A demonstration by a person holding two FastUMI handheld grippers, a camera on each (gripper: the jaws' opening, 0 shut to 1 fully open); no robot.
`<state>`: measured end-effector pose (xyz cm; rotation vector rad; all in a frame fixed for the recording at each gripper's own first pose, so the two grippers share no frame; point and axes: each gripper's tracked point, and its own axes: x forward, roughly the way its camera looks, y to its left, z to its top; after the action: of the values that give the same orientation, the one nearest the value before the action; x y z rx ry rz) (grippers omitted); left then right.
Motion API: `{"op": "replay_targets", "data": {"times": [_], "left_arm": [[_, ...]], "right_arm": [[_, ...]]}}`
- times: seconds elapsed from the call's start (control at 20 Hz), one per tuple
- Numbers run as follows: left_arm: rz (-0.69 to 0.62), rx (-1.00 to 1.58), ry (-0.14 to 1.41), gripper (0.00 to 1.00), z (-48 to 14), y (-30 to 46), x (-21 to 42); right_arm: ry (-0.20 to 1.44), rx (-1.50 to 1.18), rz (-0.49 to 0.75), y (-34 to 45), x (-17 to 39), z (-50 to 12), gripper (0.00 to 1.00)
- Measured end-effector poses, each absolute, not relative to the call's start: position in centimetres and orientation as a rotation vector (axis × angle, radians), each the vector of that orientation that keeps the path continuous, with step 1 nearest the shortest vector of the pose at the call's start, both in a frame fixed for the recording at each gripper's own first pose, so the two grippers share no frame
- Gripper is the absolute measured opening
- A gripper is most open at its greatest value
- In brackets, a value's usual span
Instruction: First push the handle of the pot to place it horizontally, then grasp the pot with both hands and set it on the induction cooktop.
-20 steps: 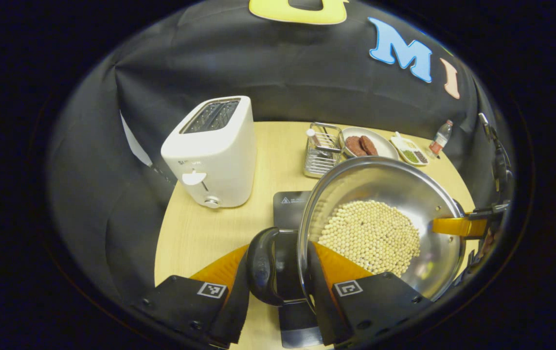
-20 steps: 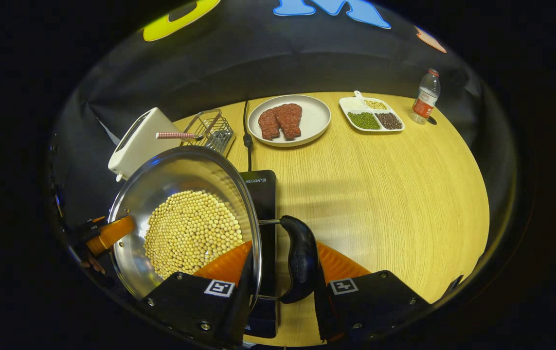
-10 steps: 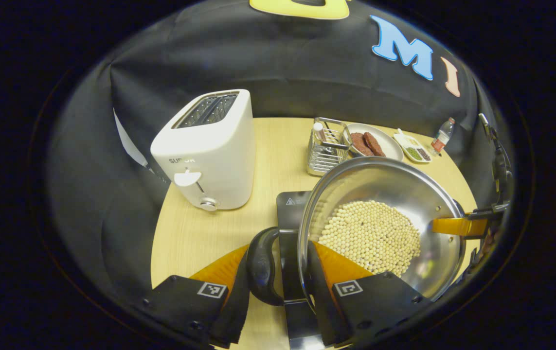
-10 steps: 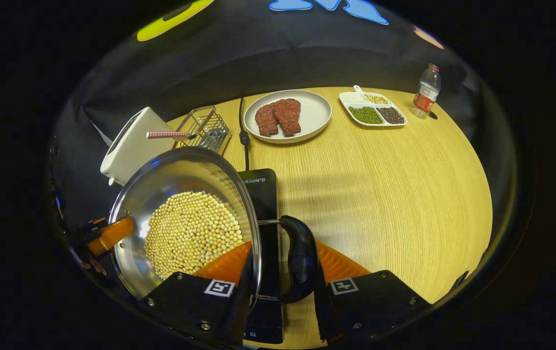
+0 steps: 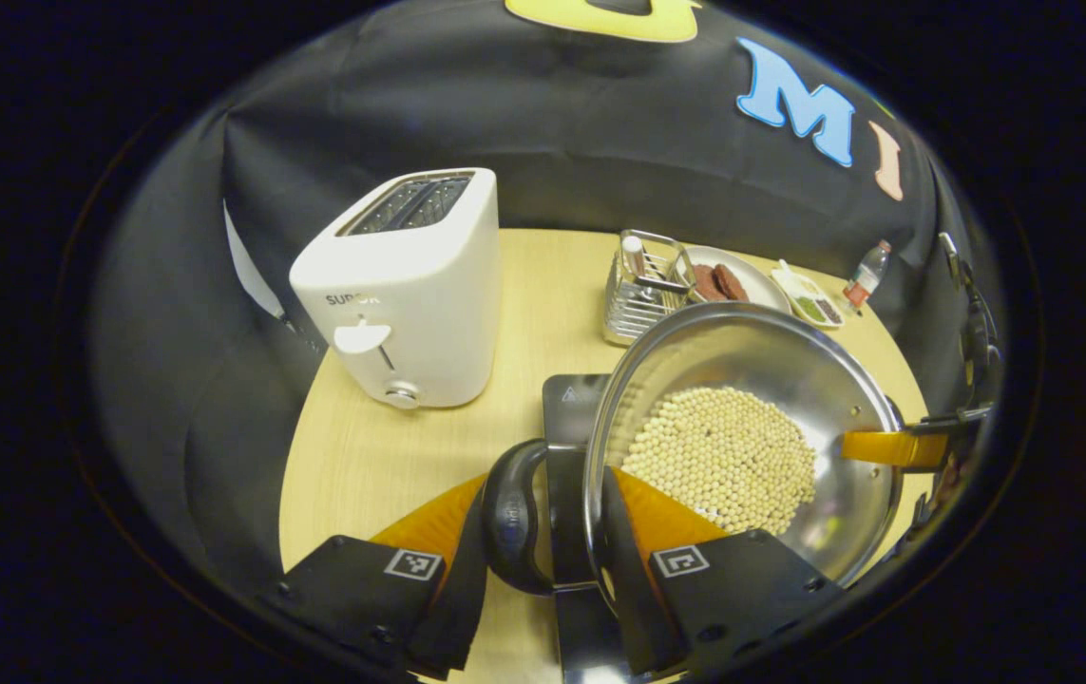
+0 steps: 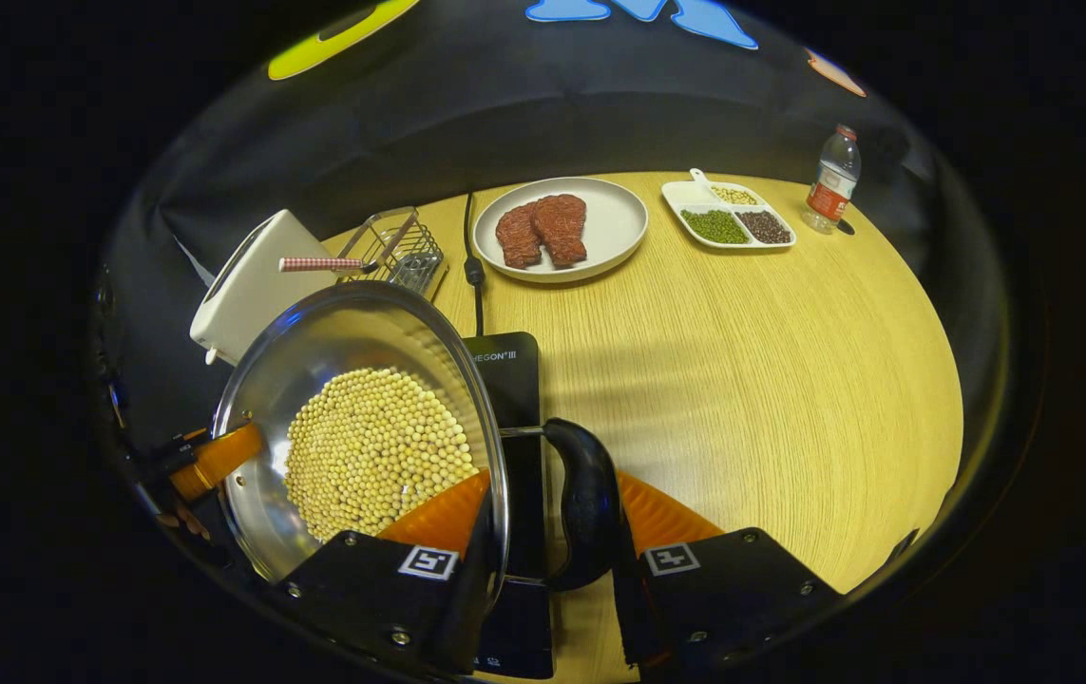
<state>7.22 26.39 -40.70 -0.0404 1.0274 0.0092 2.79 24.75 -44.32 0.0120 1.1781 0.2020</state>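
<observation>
While gripper [image 5: 543,532] clamps handle, shiny round pot [image 5: 837,380] holds pale beans [image 5: 723,456].

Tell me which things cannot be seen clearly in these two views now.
- Induction cooktop: mostly hidden under the pot in the right gripper view; contact cannot be judged.
- Cooktop controls: cut off at the bottom edge, behind the right tool.
- Water bottle: too small in the left gripper view.
- Left tool: its grip on the pot's side handle is partly hidden.
</observation>
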Motion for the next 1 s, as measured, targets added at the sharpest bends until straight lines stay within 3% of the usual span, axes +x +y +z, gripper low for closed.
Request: {"op": "replay_targets", "data": {"times": [0.05, 0.1, 0.15, 0.45, 0.55, 0.7, 0.75, 0.8, 0.85, 1.0], "left_arm": [[0.009, -0.040, 1.025, 0.63, -40.6, 26.4, 7.3], [0.008, -0.037, 1.026, 0.66, -40.7, 26.5, 7.3], [0.008, -0.036, 1.023, 0.63, -40.6, 26.5, 7.3], [0.024, -0.039, 1.010, 0.64, -40.3, 26.6, 6.9], [0.031, 0.014, 0.963, 0.71, -39.1, 27.1, 7.3], [0.046, 0.044, 0.888, 0.77, -36.1, 26.9, 8.3], [0.053, 0.044, 0.858, 0.77, -34.8, 26.8, 8.6], [0.063, 0.037, 0.827, 0.75, -33.2, 26.4, 8.7], [0.069, 0.035, 0.789, 0.75, -31.4, 26.0, 9.1], [0.072, 0.017, 0.666, 0.77, -25.3, 23.1, 9.4]], "right_arm": [[1.173, 0.010, 0.206, 24.7, 2.9, -44.3, 0.57], [1.173, 0.011, 0.208, 24.7, 2.9, -44.5, 0.57], [1.173, 0.016, 0.207, 24.7, 2.9, -44.5, 0.57], [1.142, -0.007, 0.245, 24.8, 3.5, -44.2, 0.59], [1.091, -0.035, 0.263, 24.8, 4.4, -43.2, 0.65], [1.014, -0.047, 0.291, 24.9, 5.3, -41.0, 0.83], [0.984, -0.045, 0.298, 24.7, 5.4, -39.9, 0.84], [0.947, -0.039, 0.304, 24.5, 5.7, -38.7, 0.77], [0.905, -0.030, 0.309, 24.3, 6.0, -37.3, 0.86], [0.775, -0.008, 0.314, 22.1, 6.7, -32.2, 0.86]]}}
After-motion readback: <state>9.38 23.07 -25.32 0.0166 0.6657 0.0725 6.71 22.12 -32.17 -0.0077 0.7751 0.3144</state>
